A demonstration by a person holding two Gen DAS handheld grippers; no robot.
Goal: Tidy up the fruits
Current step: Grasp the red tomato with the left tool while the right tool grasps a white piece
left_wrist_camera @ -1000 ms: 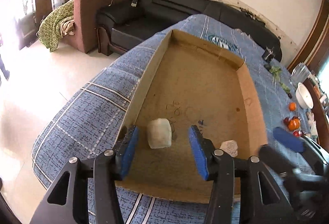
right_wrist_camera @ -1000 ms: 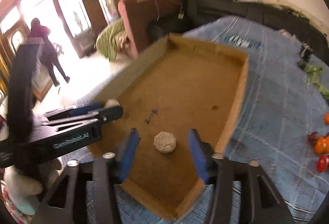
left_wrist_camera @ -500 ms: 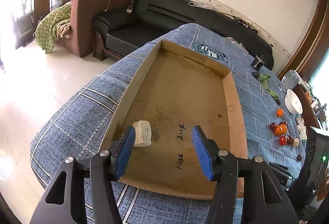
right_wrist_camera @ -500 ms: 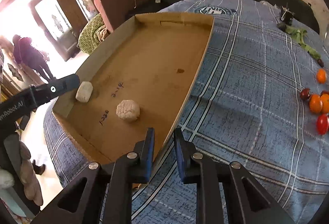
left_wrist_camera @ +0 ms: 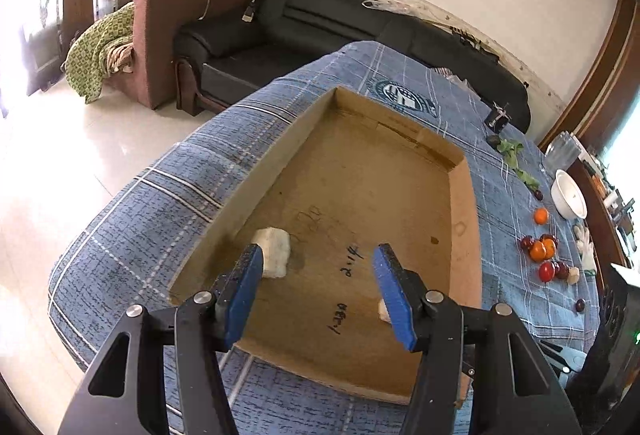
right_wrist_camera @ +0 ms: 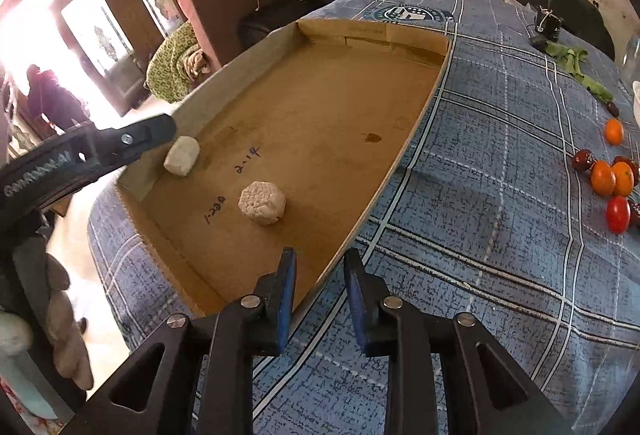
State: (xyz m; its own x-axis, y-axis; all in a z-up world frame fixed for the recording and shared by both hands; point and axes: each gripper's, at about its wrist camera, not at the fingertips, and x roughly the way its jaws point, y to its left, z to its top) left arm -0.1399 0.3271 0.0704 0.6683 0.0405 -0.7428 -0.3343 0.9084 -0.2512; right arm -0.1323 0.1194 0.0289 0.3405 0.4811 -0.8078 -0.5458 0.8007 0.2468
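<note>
- At the left of the right wrist view, the left gripper [right_wrist_camera: 160, 133] reaches in over the near corner of a shallow cardboard tray [right_wrist_camera: 240, 59]; in its own view its jaws stand apart and empty, hovering over the tray floor.
- A pale, blocky lump [right_wrist_camera: 182, 156] lies in that corner just past the gripper tip, and a rounder pale lump [right_wrist_camera: 262, 202] sits lower centre near handwritten numbers.
- At bottom centre, the right gripper [right_wrist_camera: 320, 283] has its jaws drawn nearly together, straddling the tray's right wall; whether the pads actually pinch the card cannot be told.
- At the right edge, the fruits [right_wrist_camera: 612, 175], oranges with red and dark pieces, cluster on the blue plaid tabletop [right_wrist_camera: 500, 139], well apart from the tray.
- The risk, as judged here: a tug on that thin wall could skew or buckle the tray, rolling the loose lumps; the fruits, being round, may scatter if nudged.
</note>
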